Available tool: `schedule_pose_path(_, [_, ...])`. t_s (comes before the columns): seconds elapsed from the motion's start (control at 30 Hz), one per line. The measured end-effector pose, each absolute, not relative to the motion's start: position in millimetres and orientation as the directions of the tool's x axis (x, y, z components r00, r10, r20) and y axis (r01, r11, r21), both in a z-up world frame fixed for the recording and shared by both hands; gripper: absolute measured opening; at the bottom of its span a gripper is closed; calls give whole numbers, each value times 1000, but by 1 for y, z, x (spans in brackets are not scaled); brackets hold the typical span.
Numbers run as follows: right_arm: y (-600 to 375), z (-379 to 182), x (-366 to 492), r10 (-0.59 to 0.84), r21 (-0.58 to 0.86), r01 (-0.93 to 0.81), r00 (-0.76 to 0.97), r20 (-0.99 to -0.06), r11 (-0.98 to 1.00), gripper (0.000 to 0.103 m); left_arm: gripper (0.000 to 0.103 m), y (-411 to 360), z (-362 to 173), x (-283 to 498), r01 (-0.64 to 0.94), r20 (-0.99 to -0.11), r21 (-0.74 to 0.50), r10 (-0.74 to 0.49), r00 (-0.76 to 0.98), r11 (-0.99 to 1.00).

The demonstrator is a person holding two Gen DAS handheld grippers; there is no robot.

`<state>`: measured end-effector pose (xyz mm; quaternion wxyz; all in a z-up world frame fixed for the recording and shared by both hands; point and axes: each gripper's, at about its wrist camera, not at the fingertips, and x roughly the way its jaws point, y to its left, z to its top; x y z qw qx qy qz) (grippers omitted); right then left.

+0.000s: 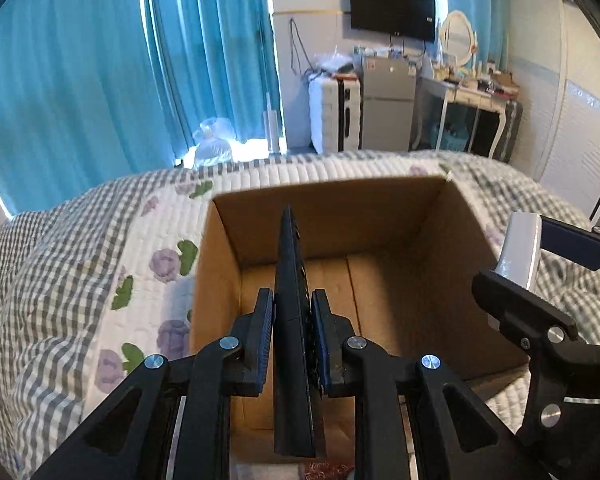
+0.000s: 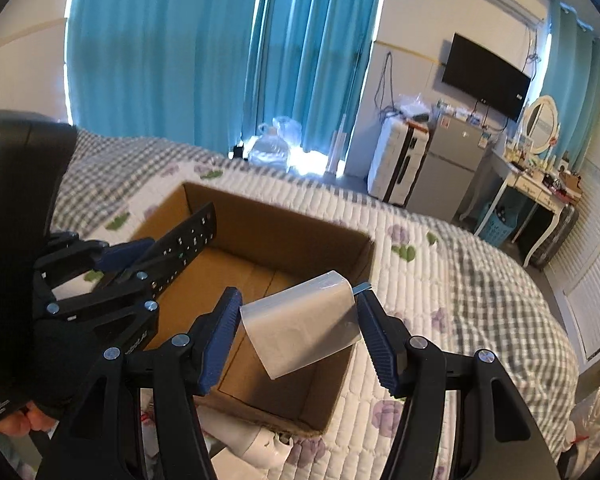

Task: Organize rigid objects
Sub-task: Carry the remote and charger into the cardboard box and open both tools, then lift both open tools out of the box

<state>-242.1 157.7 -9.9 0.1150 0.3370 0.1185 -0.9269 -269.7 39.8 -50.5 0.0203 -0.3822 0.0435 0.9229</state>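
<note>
An open cardboard box (image 1: pixel 456 240) (image 2: pixel 284 236) sits on the quilted bed. My left gripper (image 1: pixel 293 316) is shut on a black remote control (image 1: pixel 290 280), held edge-up over the box's near side; the remote also shows in the right wrist view (image 2: pixel 188 246). My right gripper (image 2: pixel 298 320) is shut on a white rectangular object (image 2: pixel 304 324), held tilted above the box's near right part. From the left wrist view the white object (image 1: pixel 520 246) hangs by the box's right wall. The box floor looks bare.
The bed quilt (image 2: pixel 440 280) has grey checks and purple flowers. A white rounded object (image 2: pixel 260 446) lies on the bed by the box's near edge. Blue curtains (image 1: pixel 80 72), a suitcase (image 2: pixel 396 160), a small fridge (image 2: pixel 448 168) and a dressing table (image 2: pixel 536 188) stand beyond the bed.
</note>
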Motion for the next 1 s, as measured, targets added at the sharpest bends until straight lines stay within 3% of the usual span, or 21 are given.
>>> schedule_pose_path(0.13, [163, -18, -251, -150, -118, 300, -735, -662, -947, 59, 27, 42, -59, -270, -56, -705, 79, -17, -709, -995])
schedule_pose_path(0.17, [163, -18, -252, -146, -123, 298, -737, -660, -947, 59, 42, 42, -59, -268, -53, -701, 94, -29, -712, -994])
schedule_pose_path(0.2, [165, -17, -254, -141, -130, 296, -740, -658, -946, 59, 68, 43, -59, -267, -50, -699, 107, -39, -714, -993])
schedule_pose_path(0.27, [165, -18, -259, -136, -133, 290, -742, -656, -948, 59, 79, 41, -56, -264, -30, -686, 123, -63, -725, -992])
schedule_pose_path(0.57, [156, -31, -286, -132, -116, 275, -739, -661, -954, 60, 80, 16, -42, -240, 19, -674, 84, -71, -735, -996])
schedule_pose_path(0.67, [154, -23, -277, -99, -145, 243, -768, -633, -959, 83, 87, 10, -34, -226, 16, -670, 81, -66, -740, -997])
schedule_pose_path(0.8, [161, 4, -249, -63, -169, 205, -793, -606, -964, 83, 97, 3, -16, -198, 25, -643, 89, -76, -762, -996])
schedule_pose_path(1.0, [177, 52, -193, -1, -184, 132, -816, -579, -974, 89, 103, 3, 27, -145, 8, -605, 73, -51, -795, -997])
